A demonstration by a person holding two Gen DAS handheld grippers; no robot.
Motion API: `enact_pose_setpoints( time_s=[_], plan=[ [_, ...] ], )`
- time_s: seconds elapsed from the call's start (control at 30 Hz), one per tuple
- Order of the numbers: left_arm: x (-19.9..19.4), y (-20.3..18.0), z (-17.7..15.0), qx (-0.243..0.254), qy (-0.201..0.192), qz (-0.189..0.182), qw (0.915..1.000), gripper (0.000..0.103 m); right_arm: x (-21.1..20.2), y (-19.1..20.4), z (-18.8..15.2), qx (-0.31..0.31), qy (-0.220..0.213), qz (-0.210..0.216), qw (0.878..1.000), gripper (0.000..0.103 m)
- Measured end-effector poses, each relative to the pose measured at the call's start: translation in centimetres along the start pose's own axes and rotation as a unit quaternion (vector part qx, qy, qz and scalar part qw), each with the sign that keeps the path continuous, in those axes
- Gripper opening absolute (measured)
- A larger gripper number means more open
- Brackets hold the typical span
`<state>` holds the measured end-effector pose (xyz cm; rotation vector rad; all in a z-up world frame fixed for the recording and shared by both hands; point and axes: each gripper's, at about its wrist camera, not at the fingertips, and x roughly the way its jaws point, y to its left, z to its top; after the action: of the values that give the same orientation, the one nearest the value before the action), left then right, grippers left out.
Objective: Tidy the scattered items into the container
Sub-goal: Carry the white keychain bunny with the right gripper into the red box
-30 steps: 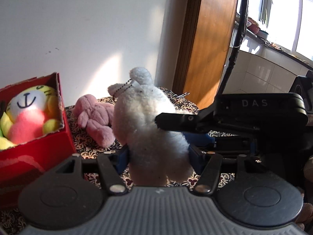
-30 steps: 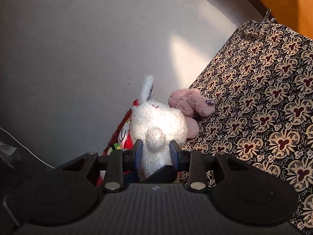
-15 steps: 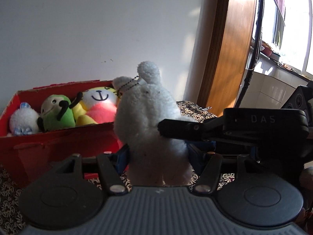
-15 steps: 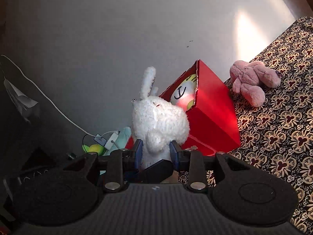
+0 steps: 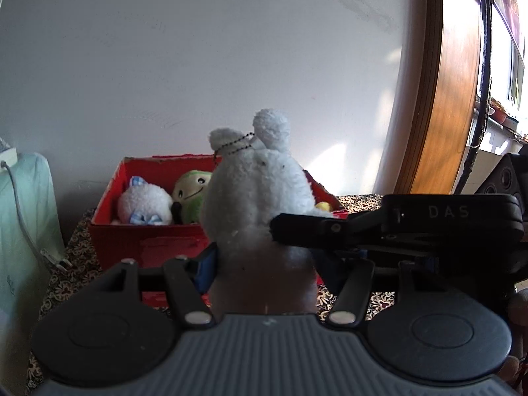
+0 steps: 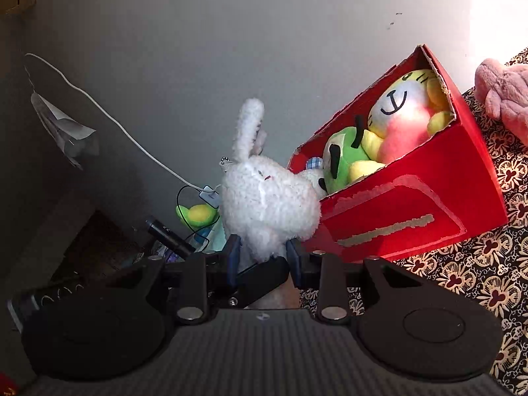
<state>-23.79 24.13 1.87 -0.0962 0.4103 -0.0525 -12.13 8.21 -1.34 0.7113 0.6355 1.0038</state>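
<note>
white plush rabbit (image 5: 260, 194) | clamped by left gripper (image 5: 264, 264) and right gripper (image 6: 264, 259) | before red box (image 6: 412, 204)

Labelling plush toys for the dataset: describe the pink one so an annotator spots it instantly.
Find the red box on the patterned tablecloth. Just past its far end, outside it, lies the pink plush toy, at the right wrist view's right edge. It is the only toy on the cloth; the others are boxed or held.

The white rabbit (image 5: 257, 191) (gripped by both) now faces the red box (image 5: 148, 237).
</note>
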Motion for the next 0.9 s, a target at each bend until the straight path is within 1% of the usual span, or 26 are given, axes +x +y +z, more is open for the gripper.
enact_pose_setpoints(
  time_s=[0.1, 0.3, 0.5, 0.7, 0.9],
  plan=[
    [-0.1, 0.8, 0.7, 0.002, -0.011, 0.013, 0.9998, 0.062, 1.3, 0.5, 0.6, -0.011, 0.002, 0.009, 1.000, 0.033],
    [1.0, 3.2, 2.4, -0.008, -0.023, 0.036, 0.9991, 0.062, 4.4, 1.2, 2.3, -0.026, 0.003, 0.019, 0.999, 0.034],
    [3.2, 4.6, 4.6, 0.010, -0.038, 0.069, 0.9968, 0.062, 7.4, 1.0, 4.8, -0.026, 0.006, 0.019, 0.999, 0.034],
    [6.1, 6.7, 5.5, -0.011, -0.028, 0.063, 0.9975, 0.062, 9.5, 0.1, 6.0, -0.012, 0.002, 0.000, 1.000, 0.034],
    [8.5, 7.7, 5.2, -0.010, -0.012, 0.063, 0.9979, 0.062, 10.7, -1.6, 6.0, 0.014, 0.007, -0.020, 1.000, 0.034]
  ],
)
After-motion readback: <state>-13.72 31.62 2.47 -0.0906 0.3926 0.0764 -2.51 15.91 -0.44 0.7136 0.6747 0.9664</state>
